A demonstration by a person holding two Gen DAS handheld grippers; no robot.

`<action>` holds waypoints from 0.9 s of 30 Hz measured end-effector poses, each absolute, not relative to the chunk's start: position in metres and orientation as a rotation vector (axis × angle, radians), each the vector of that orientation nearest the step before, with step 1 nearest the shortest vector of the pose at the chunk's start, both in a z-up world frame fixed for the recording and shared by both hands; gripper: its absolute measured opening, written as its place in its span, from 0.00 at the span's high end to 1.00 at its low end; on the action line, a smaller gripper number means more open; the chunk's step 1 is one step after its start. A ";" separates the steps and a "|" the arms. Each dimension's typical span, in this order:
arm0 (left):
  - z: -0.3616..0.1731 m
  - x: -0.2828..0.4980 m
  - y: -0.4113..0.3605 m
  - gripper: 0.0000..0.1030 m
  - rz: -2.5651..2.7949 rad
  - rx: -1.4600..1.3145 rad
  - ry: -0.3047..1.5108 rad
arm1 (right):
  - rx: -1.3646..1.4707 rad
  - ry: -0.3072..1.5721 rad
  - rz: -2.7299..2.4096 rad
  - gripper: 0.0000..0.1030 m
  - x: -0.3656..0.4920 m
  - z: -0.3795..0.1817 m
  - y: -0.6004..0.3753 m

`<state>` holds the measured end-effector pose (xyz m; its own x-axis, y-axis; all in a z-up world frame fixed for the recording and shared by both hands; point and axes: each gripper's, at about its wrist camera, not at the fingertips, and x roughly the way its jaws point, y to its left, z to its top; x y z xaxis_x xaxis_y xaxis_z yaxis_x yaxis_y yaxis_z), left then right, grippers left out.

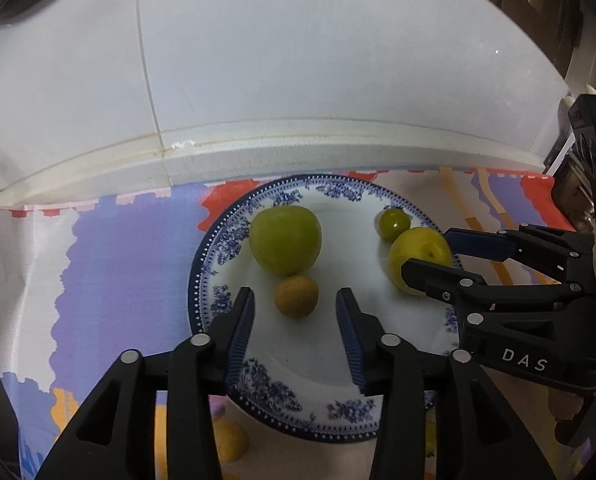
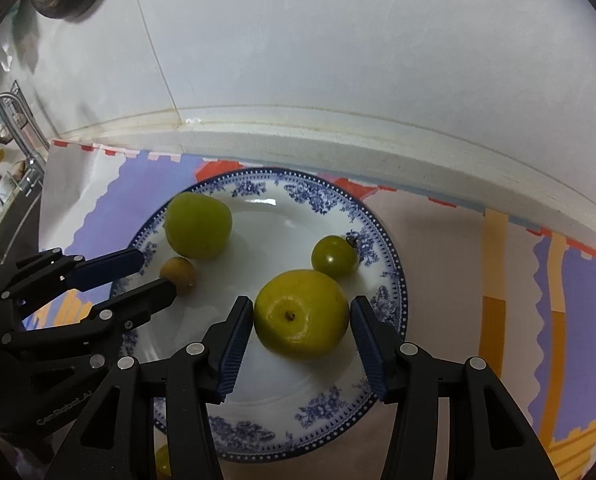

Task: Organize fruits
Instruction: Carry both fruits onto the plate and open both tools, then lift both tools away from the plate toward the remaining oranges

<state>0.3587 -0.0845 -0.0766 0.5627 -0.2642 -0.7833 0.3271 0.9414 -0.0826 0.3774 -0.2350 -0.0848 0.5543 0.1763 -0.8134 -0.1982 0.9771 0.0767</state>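
A blue-and-white plate (image 1: 218,240) (image 2: 390,272) lies on a patterned cloth. On it sit a large green fruit (image 1: 285,240) (image 2: 198,226), a small green tomato (image 1: 394,222) (image 2: 334,256), a small brown fruit (image 1: 296,296) (image 2: 180,274) and a yellow fruit (image 1: 418,252) (image 2: 302,314). My left gripper (image 1: 296,292) (image 2: 154,272) is open around the brown fruit, with a gap on each side. My right gripper (image 2: 302,302) (image 1: 428,252) has both pads against the yellow fruit, which rests on the plate.
The cloth (image 1: 130,264) (image 2: 450,280) runs up to a white ledge (image 1: 298,148) and tiled wall. A yellowish fruit (image 1: 230,440) lies on the cloth by the plate's near edge. A metal tap (image 2: 2,112) and sink clutter stand far left.
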 end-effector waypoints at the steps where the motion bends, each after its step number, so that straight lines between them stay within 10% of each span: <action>1: -0.073 0.355 -0.084 0.56 -0.348 0.075 0.898 | -0.026 0.946 0.221 0.50 0.373 -0.081 -0.235; 27: 0.003 0.220 -0.069 0.31 -0.300 0.123 0.664 | -0.041 0.630 0.005 0.33 0.232 0.003 -0.254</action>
<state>0.2204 -0.0687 0.0030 0.7467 -0.2345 -0.6225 0.3128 0.9497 0.0174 0.2318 -0.2535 0.0032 0.8080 -0.0076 -0.5891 -0.0172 0.9992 -0.0363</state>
